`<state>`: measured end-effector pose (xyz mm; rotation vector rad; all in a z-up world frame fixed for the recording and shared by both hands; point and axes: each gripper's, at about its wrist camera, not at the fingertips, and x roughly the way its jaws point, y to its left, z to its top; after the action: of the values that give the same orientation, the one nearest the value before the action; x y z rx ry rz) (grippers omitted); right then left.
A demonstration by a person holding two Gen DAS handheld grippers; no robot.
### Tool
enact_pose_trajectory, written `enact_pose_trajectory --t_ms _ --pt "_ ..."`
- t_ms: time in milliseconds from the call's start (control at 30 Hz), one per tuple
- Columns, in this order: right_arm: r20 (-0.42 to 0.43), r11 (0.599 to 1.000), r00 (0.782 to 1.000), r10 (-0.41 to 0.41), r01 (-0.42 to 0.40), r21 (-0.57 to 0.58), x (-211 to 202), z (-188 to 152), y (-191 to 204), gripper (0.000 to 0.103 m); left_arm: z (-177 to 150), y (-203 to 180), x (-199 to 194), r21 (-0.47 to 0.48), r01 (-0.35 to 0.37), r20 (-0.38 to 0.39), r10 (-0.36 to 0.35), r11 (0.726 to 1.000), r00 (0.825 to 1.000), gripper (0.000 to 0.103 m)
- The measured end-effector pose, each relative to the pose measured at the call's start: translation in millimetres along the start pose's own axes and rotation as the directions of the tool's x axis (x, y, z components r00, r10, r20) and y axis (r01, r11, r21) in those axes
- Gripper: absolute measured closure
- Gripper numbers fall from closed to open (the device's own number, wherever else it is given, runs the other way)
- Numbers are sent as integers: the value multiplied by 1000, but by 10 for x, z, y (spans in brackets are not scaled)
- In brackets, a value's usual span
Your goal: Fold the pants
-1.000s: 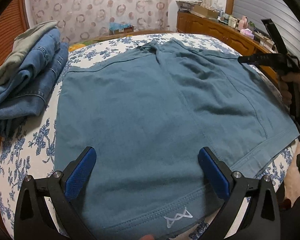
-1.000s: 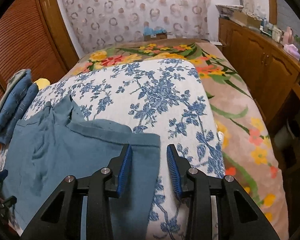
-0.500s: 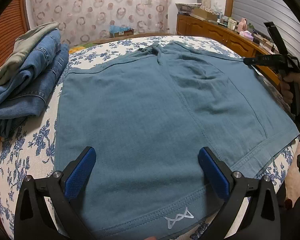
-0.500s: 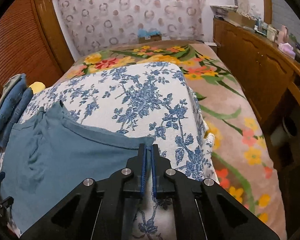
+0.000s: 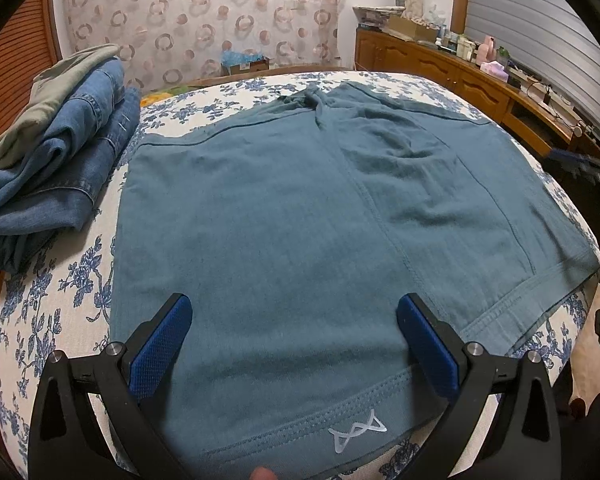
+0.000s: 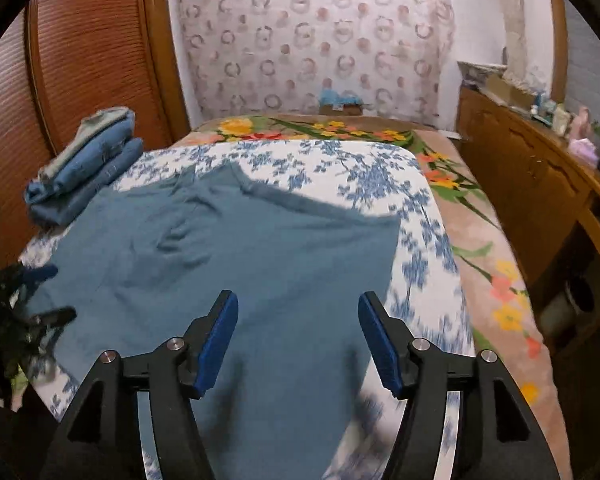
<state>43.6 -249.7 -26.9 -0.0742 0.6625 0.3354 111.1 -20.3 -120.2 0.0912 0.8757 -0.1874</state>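
Teal pants (image 5: 300, 220) are spread flat on the flowery bed (image 5: 52, 300), next to a stack of folded jeans (image 5: 64, 168). Left claw (image 5: 294, 336) hangs wide open over the hem, gripping nothing. Right claw (image 6: 298, 336) has just been opening, nothing between its pads.

Soft, even indoor light falls across the bed (image 5: 60, 300), with faint shadows under the folded jeans (image 5: 60, 168). The left wrist view is sharp; the right wrist view smears with motion blur. Fisheye lenses bend both frames, corners vignetted black.
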Motion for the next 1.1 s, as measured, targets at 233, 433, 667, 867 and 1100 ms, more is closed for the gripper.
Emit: enact_pose_trajectory --t_ms 233,433,667,867,1100 --pt "8 998 998 61 -61 -25 -161 -255 188 38 -30 52 -54 -10 2 -17 -2 1000 1000 0" --pt "-4 996 997 82 -82 -19 -179 -292 187 38 -110 285 -345 -82 45 59 -40 996 997 0" --pt "-21 995 996 89 -90 -33 -92 -136 284 38 -365 543 -552 -119 28 65 -20 992 998 17" --pt "-16 995 996 90 -90 -35 -58 -135 375 38 -627 694 -604 -151 -16 60 25 988 998 32" --pt "-18 995 995 99 -99 -25 -11 -138 376 38 -712 699 -675 -152 -3 69 14 988 998 48"
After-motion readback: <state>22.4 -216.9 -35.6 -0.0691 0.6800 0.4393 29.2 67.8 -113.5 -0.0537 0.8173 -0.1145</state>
